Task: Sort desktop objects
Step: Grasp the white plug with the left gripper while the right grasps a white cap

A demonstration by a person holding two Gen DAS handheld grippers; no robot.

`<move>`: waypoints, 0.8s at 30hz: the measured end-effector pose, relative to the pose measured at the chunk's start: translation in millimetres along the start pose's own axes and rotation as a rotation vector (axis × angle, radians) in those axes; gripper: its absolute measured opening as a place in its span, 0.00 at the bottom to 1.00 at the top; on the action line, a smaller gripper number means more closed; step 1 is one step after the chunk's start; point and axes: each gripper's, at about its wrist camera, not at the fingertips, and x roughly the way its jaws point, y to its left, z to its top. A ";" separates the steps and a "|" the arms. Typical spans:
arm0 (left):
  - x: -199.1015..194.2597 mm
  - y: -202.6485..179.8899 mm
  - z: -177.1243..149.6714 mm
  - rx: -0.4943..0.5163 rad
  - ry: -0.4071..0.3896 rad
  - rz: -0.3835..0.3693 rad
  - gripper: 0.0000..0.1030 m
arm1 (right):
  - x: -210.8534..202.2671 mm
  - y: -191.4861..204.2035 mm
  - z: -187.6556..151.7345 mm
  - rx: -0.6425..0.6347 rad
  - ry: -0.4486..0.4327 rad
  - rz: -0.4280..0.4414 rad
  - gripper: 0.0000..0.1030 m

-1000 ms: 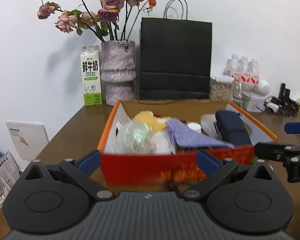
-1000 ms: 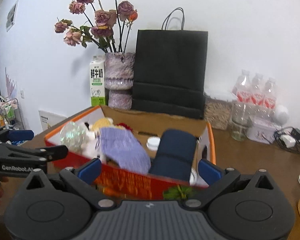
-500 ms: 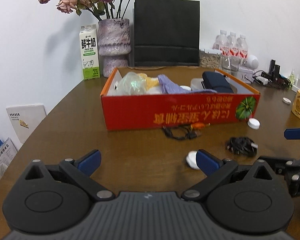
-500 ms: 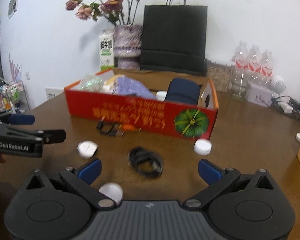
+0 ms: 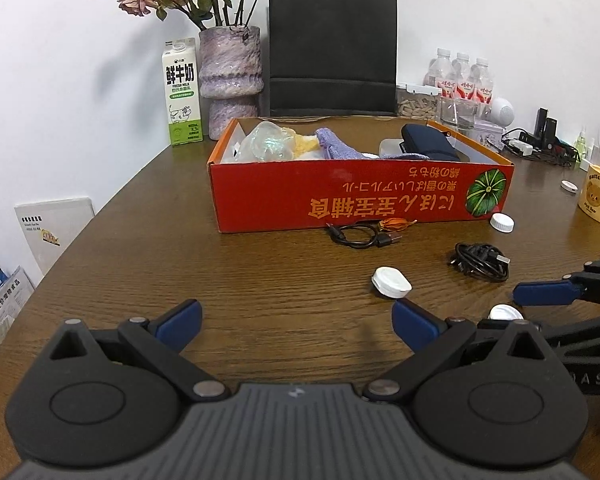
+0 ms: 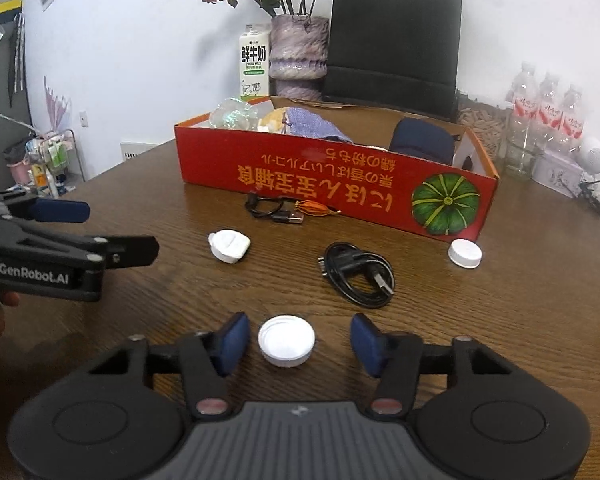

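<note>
Right gripper (image 6: 296,344) fingers spread around one white cap (image 6: 287,341), not touching. Left gripper (image 5: 296,320) released, empty. Counter (image 5: 220,280): three white caps, probably two cables; red box (image 5: 360,196) behind.

Two matching black tools, blue tips
Left tool (image 5: 296,320) and right tool (image 6: 296,340): blue pads, silver screws, ribbed grey bodies, white "GenRobot.AI" lettering.

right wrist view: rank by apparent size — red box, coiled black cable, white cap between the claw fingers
1. red box
2. coiled black cable
3. white cap, though its nearness to the camera inflates it, so its gap to the cable is unsure.
</note>
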 end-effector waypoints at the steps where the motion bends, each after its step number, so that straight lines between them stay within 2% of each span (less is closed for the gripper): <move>1: 0.2 -0.1 -0.2 0.002 0.001 -0.001 1.00 | -0.4 0.0 -0.3 0.004 -0.003 0.002 0.34; 2: 1.7 -0.9 0.5 0.002 0.003 -0.001 1.00 | -1.2 -0.1 -0.5 0.007 -0.005 0.006 0.28; 3: 2.1 -1.3 0.3 0.002 0.004 -0.001 1.00 | -1.9 -0.4 -0.6 0.009 -0.007 0.009 0.27; 14: 8.6 -15.6 6.9 0.024 0.005 -0.009 1.00 | -6.5 -11.6 4.5 0.032 -0.039 0.012 0.27; 24: 30.7 -42.5 20.9 0.060 0.022 -0.017 1.00 | -9.5 -45.0 23.5 0.052 -0.096 -0.057 0.27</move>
